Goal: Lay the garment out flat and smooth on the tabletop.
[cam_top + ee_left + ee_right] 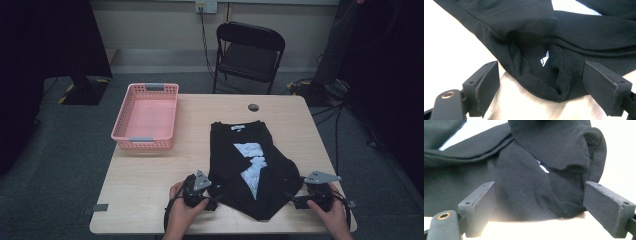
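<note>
A black T-shirt (pixel 250 162) with a white print lies partly folded on the wooden table (pixel 150 185), collar away from me. My left gripper (pixel 212 204) is at the shirt's near left corner, and in the left gripper view its jaws stand open on either side of a bunched fold of black cloth (pixel 544 75). My right gripper (pixel 294 200) is at the near right corner. Its jaws are open too, with a rumpled fold of the shirt (pixel 544 192) between them.
A pink plastic basket (pixel 146 117) stands at the table's far left. A small dark round object (pixel 253 107) lies near the far edge. A black folding chair (pixel 247 55) stands behind the table.
</note>
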